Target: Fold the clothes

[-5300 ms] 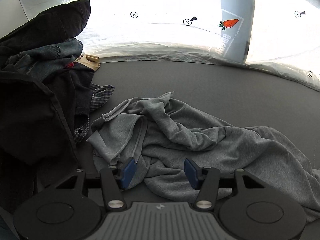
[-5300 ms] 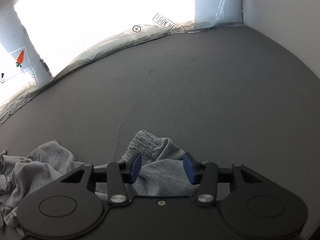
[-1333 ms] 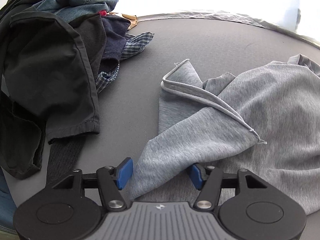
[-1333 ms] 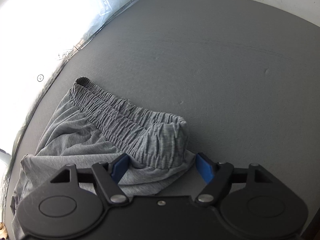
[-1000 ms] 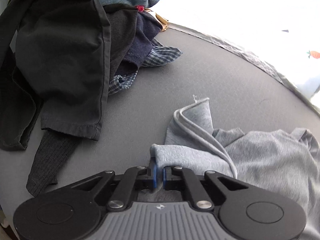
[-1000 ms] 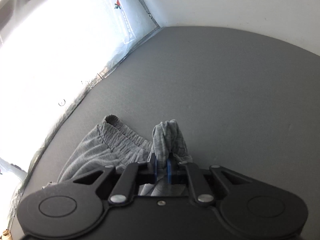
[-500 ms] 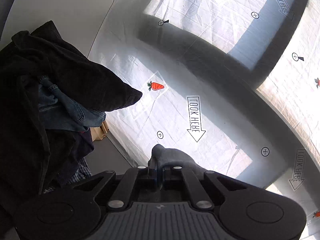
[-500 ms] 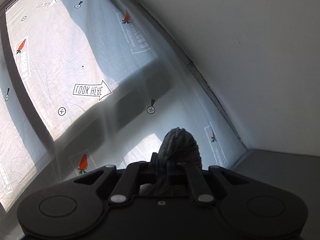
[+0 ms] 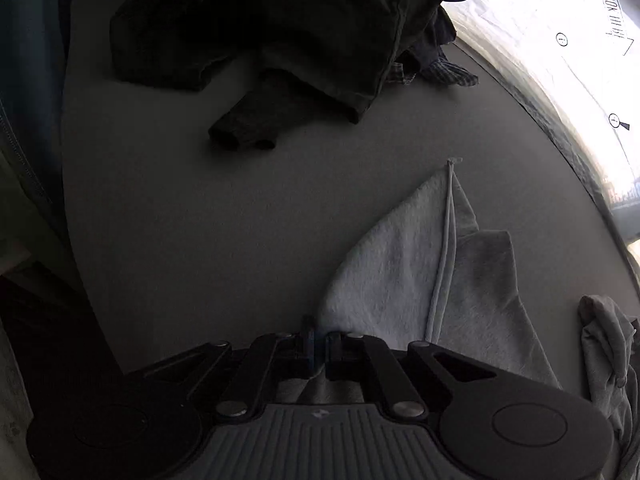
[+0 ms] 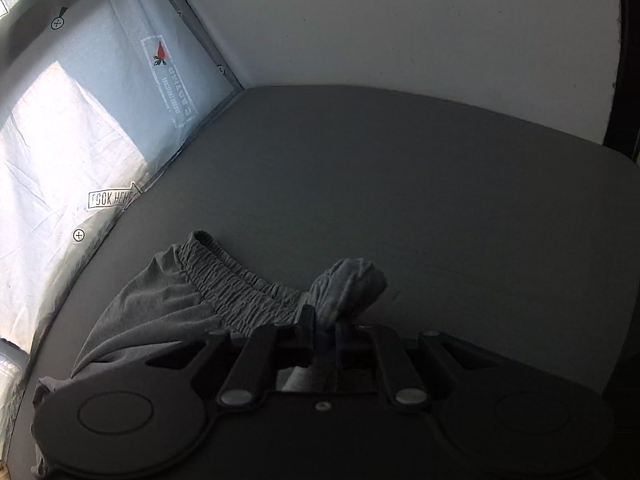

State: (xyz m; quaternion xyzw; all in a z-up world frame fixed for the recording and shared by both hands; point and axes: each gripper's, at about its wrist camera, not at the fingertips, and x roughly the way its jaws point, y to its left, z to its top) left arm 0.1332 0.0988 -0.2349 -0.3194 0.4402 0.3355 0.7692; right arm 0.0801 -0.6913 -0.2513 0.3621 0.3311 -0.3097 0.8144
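Both Claws Pinch the Grey Garment

While the left gripper [image 9: 318, 346] pinches the light grey jersey garment's [image 9: 404, 264] hem, bare dark grey tabletop [image 9: 224, 220] separates it from the dark clothes pile [image 9: 304, 20]; only the right view shows the right gripper [image 10: 322, 338], jaws opening, fabric bunched between them; beyond the garment's elastic waistband [image 10: 236, 276] lies open tabletop.

surface: grey table [image 9: 248, 216] | on it: grey garment [image 9: 404, 272]; dark clothes pile [image 9: 304, 40] beyond the garment

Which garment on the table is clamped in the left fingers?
The light grey garment lying flat on the table; the dark clothes sit piled, untouched, farther back.
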